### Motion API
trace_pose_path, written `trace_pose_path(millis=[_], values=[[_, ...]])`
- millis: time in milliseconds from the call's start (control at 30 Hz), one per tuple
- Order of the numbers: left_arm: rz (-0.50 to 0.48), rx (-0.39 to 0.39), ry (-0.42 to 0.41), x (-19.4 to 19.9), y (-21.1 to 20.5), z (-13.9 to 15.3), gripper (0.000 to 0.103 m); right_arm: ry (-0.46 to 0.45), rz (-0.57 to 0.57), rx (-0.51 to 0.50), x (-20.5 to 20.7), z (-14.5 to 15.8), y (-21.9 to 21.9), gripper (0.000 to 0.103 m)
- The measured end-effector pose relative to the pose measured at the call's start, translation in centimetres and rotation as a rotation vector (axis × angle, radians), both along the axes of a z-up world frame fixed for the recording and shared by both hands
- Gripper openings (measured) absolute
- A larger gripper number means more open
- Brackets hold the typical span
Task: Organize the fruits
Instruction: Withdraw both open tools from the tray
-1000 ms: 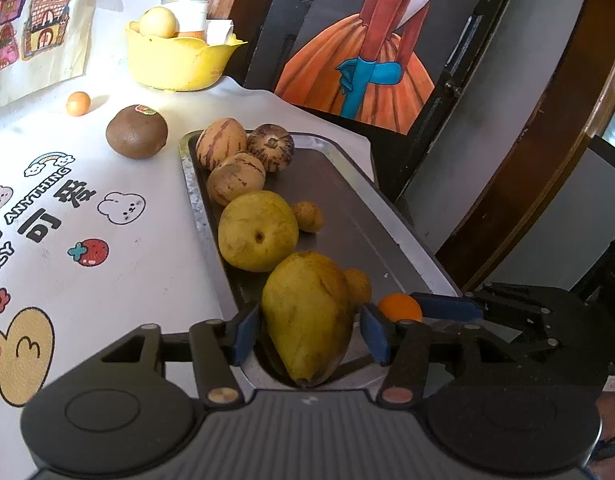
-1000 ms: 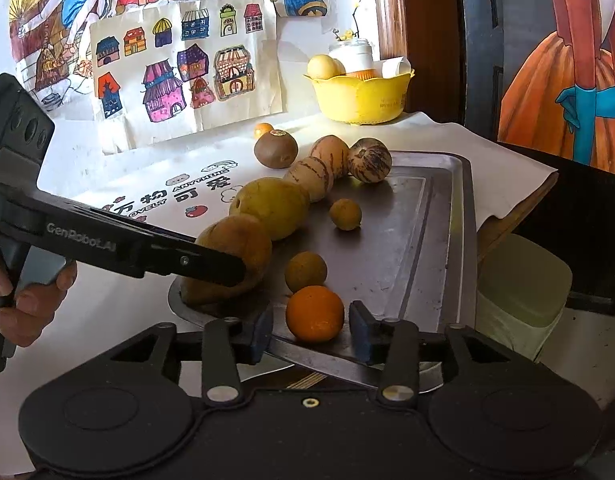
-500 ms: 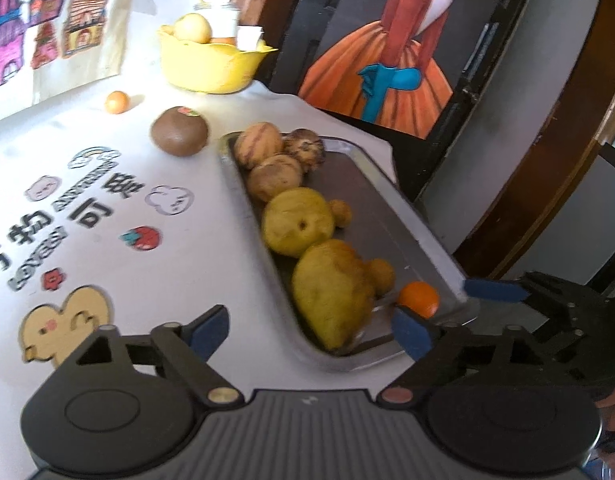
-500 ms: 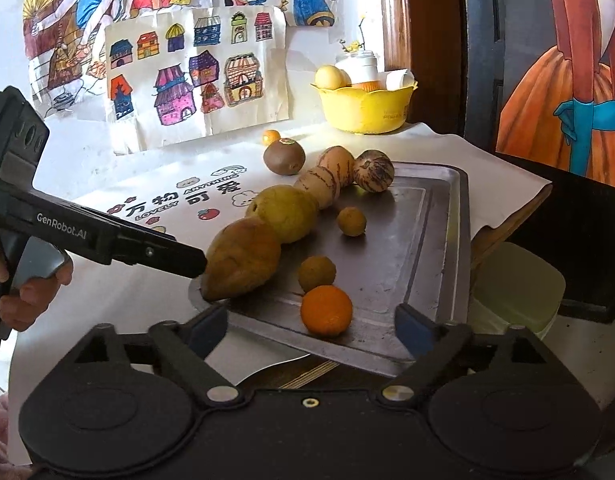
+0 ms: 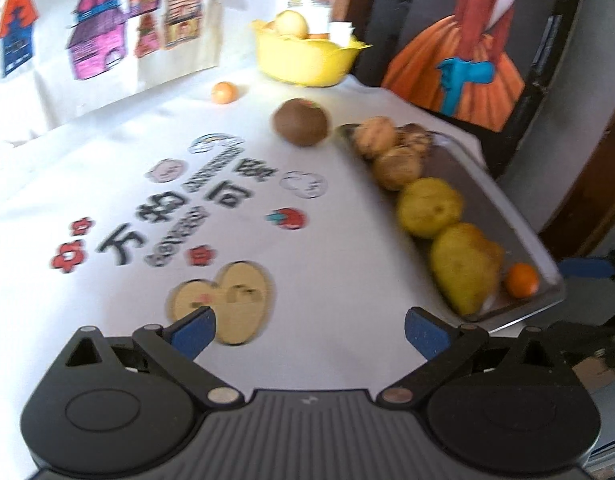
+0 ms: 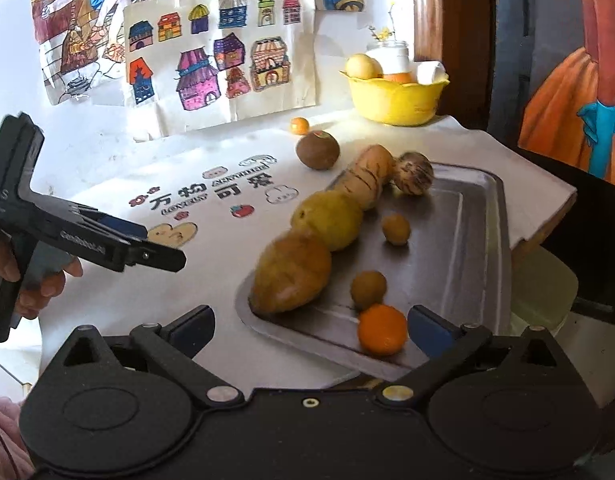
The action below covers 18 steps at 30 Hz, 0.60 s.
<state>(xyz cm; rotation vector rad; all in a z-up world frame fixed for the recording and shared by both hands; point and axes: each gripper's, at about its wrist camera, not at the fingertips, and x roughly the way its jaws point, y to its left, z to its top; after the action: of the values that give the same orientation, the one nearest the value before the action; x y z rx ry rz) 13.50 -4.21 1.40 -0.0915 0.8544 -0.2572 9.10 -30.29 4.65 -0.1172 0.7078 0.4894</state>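
A steel tray (image 6: 479,248) holds a mango (image 6: 291,274), a yellow pear (image 6: 327,220), striped fruits (image 6: 367,178), two small brown fruits and an orange (image 6: 381,330) at its near edge. My right gripper (image 6: 309,328) has its jaws opening wide; the orange lies loose just ahead of its right finger, with no pad pressing on it. My left gripper (image 5: 309,334) is also opening, with nothing between its fingers, over the white cloth to the left of the tray (image 5: 519,236). The mango (image 5: 463,268) rests free in the tray. A kiwi (image 5: 301,122) and a small orange (image 5: 224,92) lie on the cloth.
A yellow bowl (image 6: 395,100) with fruit and a cup stands at the back by the wall. Drawings hang behind the table. The printed white cloth (image 5: 107,168) covers the table. A pale green lid (image 6: 543,284) sits below the tray's right edge. A hand (image 6: 47,280) holds the left gripper.
Both grippers opened: the left let go of the mango, the right let go of the orange. Both drew back from the tray, and the left swung leftward over the cloth.
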Motion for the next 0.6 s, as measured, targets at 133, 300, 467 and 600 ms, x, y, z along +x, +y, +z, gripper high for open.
trace_pose_path(millis=[133, 300, 467, 600], values=[[0.052, 0.009, 0.025, 0.6, 2.7, -0.3, 0.102, -0.018, 0.038, -0.032, 0.7, 1.3, 2.0, 0.102], [0.122, 0.032, 0.036, 1.6, 6.1, -0.7, 0.102, -0.037, 0.066, -0.081, 2.2, 2.3, 4.6, 0.102], [0.159, 0.037, 0.023, 2.3, 8.4, -0.7, 0.103, -0.023, 0.025, -0.091, 4.9, 2.5, 6.5, 0.102], [0.177, 0.037, 0.02, 3.3, 9.7, -0.6, 0.103, 0.027, 0.01, -0.102, 8.2, 2.3, 7.9, 0.102]])
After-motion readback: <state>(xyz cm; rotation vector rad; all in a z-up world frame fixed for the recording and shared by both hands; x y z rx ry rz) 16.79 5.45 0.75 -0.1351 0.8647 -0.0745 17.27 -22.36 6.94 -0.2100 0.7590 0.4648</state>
